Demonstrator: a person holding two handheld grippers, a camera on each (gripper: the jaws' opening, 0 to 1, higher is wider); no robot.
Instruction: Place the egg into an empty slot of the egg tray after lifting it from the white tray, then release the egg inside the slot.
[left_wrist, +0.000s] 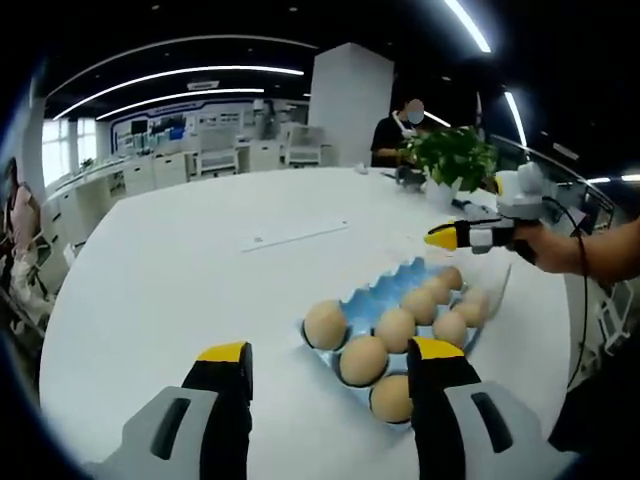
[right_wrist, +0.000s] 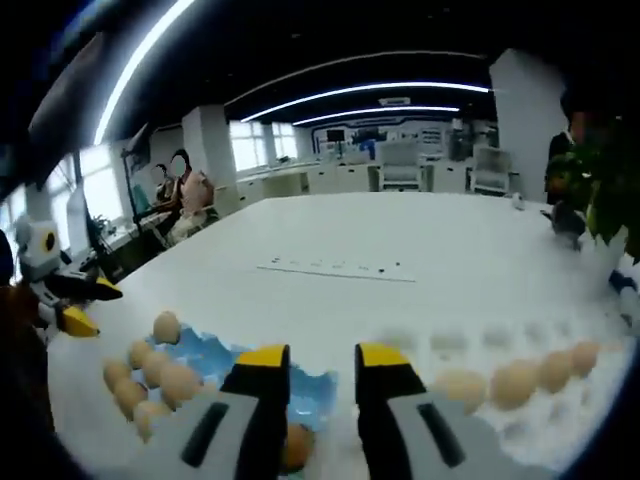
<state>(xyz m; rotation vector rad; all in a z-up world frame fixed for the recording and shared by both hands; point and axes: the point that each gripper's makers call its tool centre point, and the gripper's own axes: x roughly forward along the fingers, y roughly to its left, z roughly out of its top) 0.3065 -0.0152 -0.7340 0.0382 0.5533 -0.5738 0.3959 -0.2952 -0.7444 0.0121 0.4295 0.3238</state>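
The blue egg tray (left_wrist: 385, 290) lies on the white table (left_wrist: 180, 270) with several brown eggs (left_wrist: 362, 358) in its slots. My left gripper (left_wrist: 330, 352) hangs open just in front of it, nothing between its yellow-tipped jaws. My right gripper (left_wrist: 440, 237), held in a person's hand, hovers over the tray's far end. In the right gripper view the right gripper (right_wrist: 322, 358) stands open above the blue egg tray (right_wrist: 205, 352). One egg (right_wrist: 295, 447) lies low by the left jaw, apart from the tips. The white tray (right_wrist: 560, 420) at the right holds a row of eggs (right_wrist: 515, 380).
A potted plant (left_wrist: 455, 155) stands at the table's far edge, with a person behind it. A white strip (left_wrist: 295, 236) lies mid-table. Other people sit beyond the table's left side (right_wrist: 185, 200). The left gripper (right_wrist: 80, 300) shows at the far left.
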